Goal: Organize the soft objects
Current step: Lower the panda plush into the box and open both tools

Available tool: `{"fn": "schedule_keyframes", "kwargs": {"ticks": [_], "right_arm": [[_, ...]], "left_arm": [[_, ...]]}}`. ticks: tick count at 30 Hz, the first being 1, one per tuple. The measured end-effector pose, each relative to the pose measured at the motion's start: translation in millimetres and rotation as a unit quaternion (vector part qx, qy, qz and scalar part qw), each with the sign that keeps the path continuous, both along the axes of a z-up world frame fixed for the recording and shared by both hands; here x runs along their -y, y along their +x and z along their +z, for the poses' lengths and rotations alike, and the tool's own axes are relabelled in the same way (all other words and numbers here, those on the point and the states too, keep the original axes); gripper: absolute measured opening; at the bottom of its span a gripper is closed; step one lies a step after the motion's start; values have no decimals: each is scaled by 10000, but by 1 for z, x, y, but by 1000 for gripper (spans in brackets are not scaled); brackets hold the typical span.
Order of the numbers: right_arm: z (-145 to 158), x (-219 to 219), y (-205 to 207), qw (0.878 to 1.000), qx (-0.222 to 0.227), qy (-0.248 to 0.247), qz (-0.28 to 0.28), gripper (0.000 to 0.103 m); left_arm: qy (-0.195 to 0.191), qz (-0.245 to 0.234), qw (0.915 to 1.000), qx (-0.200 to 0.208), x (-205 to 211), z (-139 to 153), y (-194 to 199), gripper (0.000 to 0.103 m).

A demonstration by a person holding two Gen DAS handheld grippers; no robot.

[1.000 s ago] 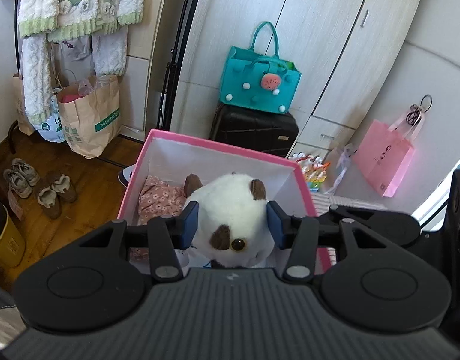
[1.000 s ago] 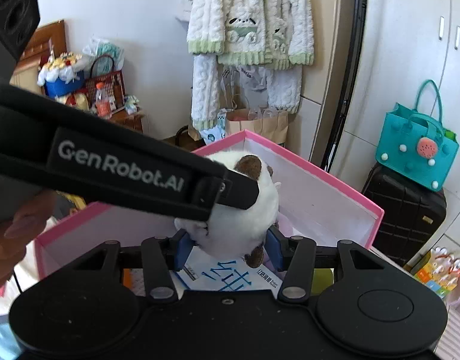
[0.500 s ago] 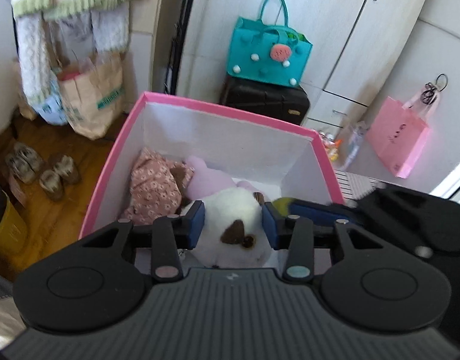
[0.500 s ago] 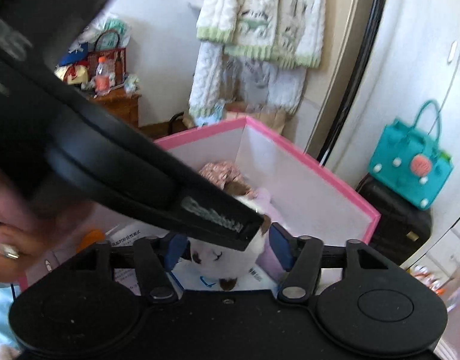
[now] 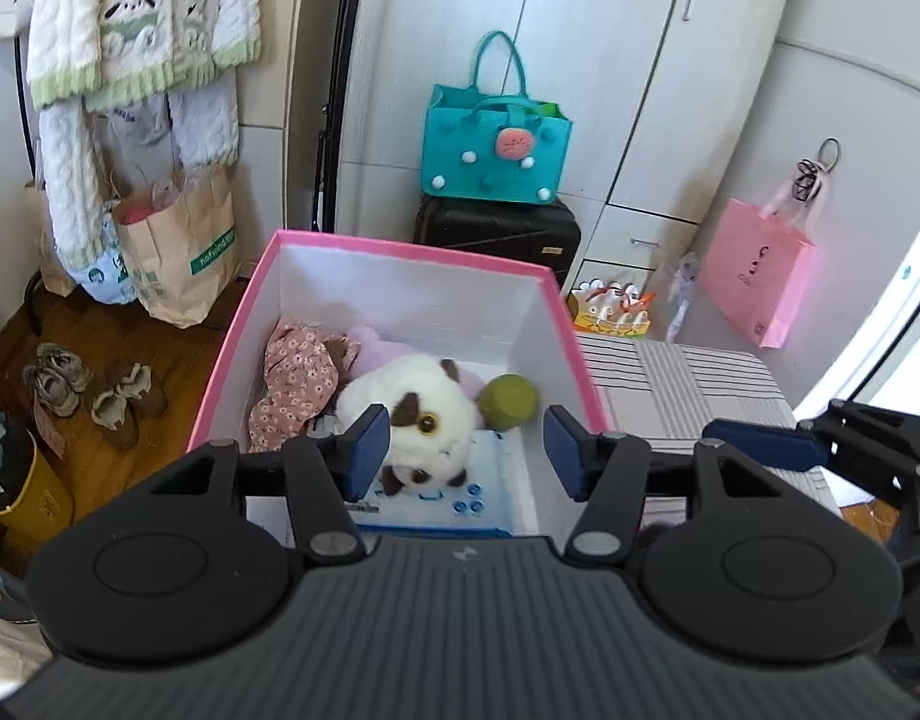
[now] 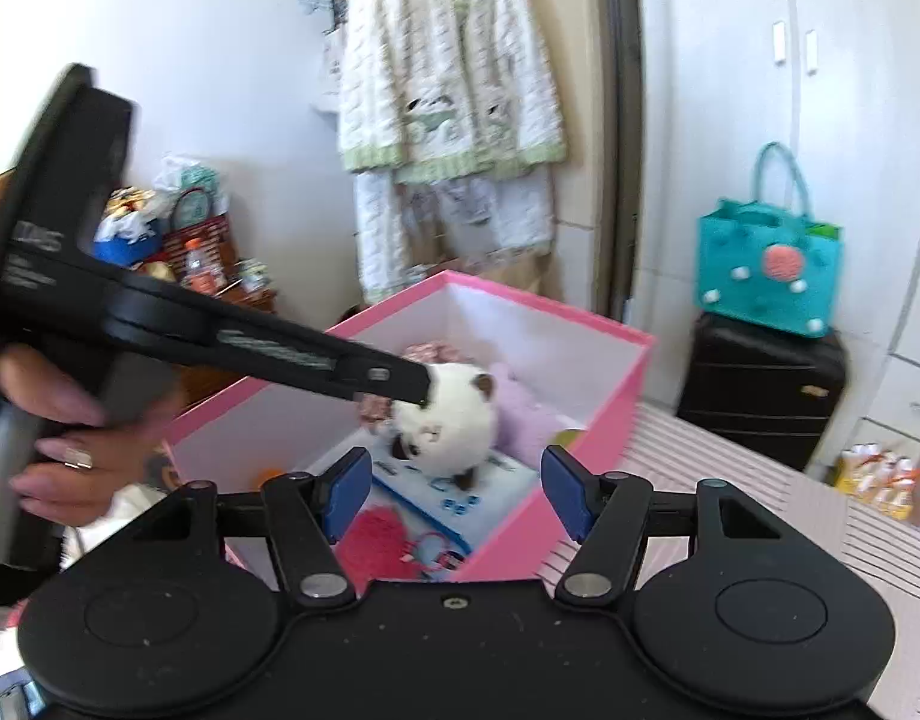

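Left gripper: your left gripper (image 5: 467,443) hangs over the near edge of the pink box (image 5: 411,252) with its blue pads spread apart; its jaws have just been opening, and nothing is clamped between them.
Right gripper: your right gripper (image 6: 456,492) stands over the near right rim of the same box (image 6: 631,384), jaws apart and gripping nothing. Over the last second they have been opening.
Plush toy: the white plush toy (image 5: 408,405) with brown patches lies loose inside the box, on the printed blue-and-white sheet (image 5: 453,495) on the floor of the box. From your right wrist it (image 6: 447,420) shows near the middle of the box, just past the tip of the left gripper's finger.
Box contents: a floral cloth (image 5: 297,378) is bunched against the left wall, a lilac plush (image 5: 375,348) sits behind the white toy, and a green ball (image 5: 511,402) rests touching the right wall.
Hand: your left hand (image 6: 69,450), with a ring on it, wraps the left gripper's handle at the left edge of the right-wrist view.
Box placement: the box stands on a striped surface (image 5: 676,378), which runs along its right side.
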State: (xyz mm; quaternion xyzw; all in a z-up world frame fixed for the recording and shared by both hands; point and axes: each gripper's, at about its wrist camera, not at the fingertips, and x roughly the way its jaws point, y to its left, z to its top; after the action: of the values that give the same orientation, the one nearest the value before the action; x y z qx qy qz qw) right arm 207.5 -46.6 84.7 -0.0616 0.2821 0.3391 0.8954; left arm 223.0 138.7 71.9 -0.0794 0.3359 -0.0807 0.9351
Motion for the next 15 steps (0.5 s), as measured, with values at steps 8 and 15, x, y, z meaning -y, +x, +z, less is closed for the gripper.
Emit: {"fn": "schedule_keyframes", "kwargs": {"ticks": [8, 15], "right_arm": [[19, 28, -29, 9988, 53, 9, -482, 69], [44, 59, -72, 9962, 376, -5, -781, 71]], "left_arm": [[593, -209, 9974, 358, 19, 35, -52, 57], [783, -207, 9924, 926, 30, 51, -103, 62]]}}
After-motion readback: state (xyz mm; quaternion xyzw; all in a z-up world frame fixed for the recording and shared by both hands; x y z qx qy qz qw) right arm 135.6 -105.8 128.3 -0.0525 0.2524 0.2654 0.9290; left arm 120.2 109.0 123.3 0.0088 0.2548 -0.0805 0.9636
